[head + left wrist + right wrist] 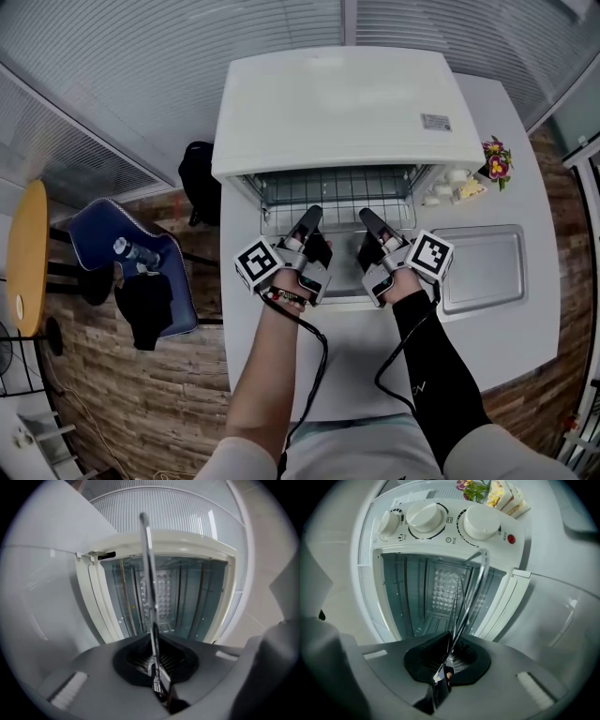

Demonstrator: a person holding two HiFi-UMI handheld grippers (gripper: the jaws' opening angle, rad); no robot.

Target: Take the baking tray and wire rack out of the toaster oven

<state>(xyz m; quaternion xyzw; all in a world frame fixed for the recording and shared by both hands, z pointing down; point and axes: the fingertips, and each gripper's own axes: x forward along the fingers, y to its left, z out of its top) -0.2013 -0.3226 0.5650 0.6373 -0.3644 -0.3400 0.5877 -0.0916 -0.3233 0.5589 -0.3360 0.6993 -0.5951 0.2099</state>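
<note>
Pinching the rack (337, 190) by its front wire, the left gripper (310, 223) and right gripper (367, 223) are both clamped on it at the mouth of the oven (337, 103). The tray (483, 267) lies on the worktop (375, 361) to the right. Drawing both back level and together should keep the rack from jamming.

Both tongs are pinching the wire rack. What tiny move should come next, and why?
Probably pull the wire rack straight back and level, out of the toaster oven. The left tongs and right tongs are shut on its front edge, part of it sits inside, and the baking tray already lies outside on the table.
</note>
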